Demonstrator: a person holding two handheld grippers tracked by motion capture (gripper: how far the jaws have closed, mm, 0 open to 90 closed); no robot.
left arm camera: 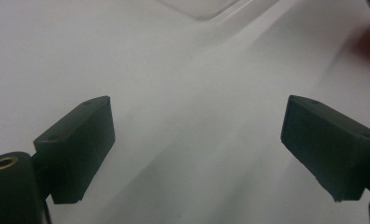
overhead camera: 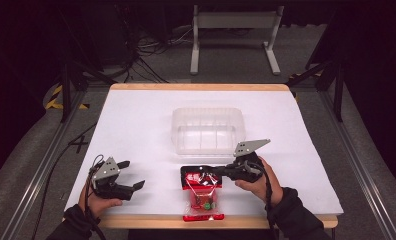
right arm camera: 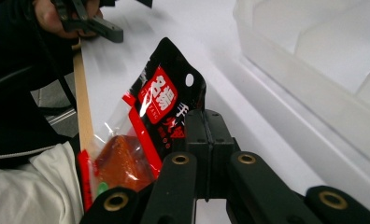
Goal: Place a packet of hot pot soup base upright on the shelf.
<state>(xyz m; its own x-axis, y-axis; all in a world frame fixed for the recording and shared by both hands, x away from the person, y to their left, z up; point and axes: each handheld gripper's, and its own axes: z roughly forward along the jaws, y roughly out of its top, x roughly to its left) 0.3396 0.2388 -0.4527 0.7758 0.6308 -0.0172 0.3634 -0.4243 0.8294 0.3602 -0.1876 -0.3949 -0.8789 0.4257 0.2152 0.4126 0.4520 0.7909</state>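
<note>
Tongs on the right (overhead camera: 217, 173) are pinched together on the upper black edge of the red snack packet (overhead camera: 202, 192), and in the right gripper view the jaws meet flat against the film (right arm camera: 167, 112) beside the printed label. Gripping at the edge rather than the middle keeps the jaws off the bulky contents lower down and probably lets the packet hang free once lifted. The packet itself lies on the white surface (overhead camera: 136, 130) at the near edge, just in front of the clear plastic container (overhead camera: 208, 130), which stands open-topped and looks like the likely destination. Left tongs (overhead camera: 134, 175) rest low near the surface's near left corner, well apart from the packet; their jaws stand wide apart with nothing between them, as the left gripper view shows, seemingly kept out of the way while the right hand (overhead camera: 258, 182) does the work.
</note>
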